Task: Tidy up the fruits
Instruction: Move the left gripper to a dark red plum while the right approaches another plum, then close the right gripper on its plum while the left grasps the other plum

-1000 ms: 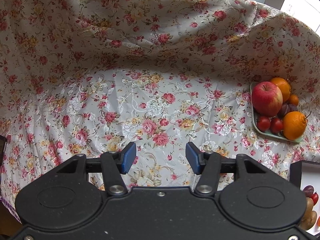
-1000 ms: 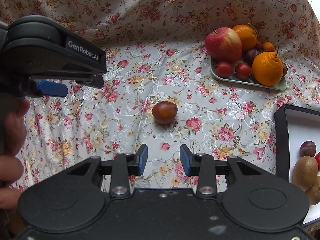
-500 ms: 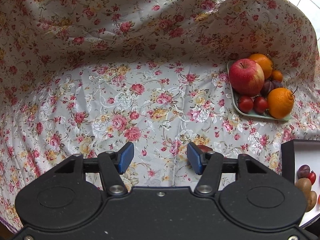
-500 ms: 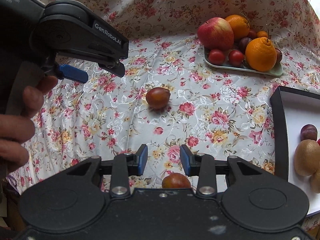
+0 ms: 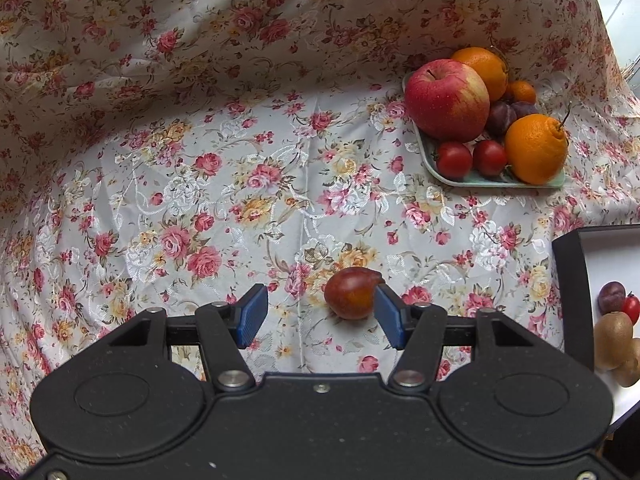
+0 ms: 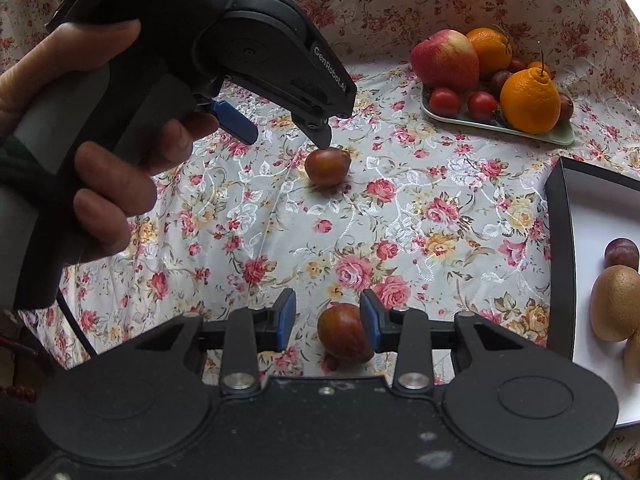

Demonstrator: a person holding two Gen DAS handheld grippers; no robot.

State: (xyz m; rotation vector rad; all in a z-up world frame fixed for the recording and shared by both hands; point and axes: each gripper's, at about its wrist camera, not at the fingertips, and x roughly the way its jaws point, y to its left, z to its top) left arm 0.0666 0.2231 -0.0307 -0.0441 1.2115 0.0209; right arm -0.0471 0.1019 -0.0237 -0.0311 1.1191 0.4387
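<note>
A brown-red fruit lies on the flowered cloth, between the pads of my open left gripper, close to the right pad. It also shows in the right wrist view, under the left gripper's fingertips. A second brown-red fruit lies between the pads of my open right gripper, close to its right pad. A green tray at the back right holds an apple, oranges, tomatoes and plums.
A black box with a white inside stands at the right edge and holds kiwis, a plum and a tomato. The cloth rises steeply at the back. A hand holds the left gripper.
The left gripper moved right and forward until the far fruit sits between its pads. The right gripper pulled back, and the near fruit came into view between its pads.
</note>
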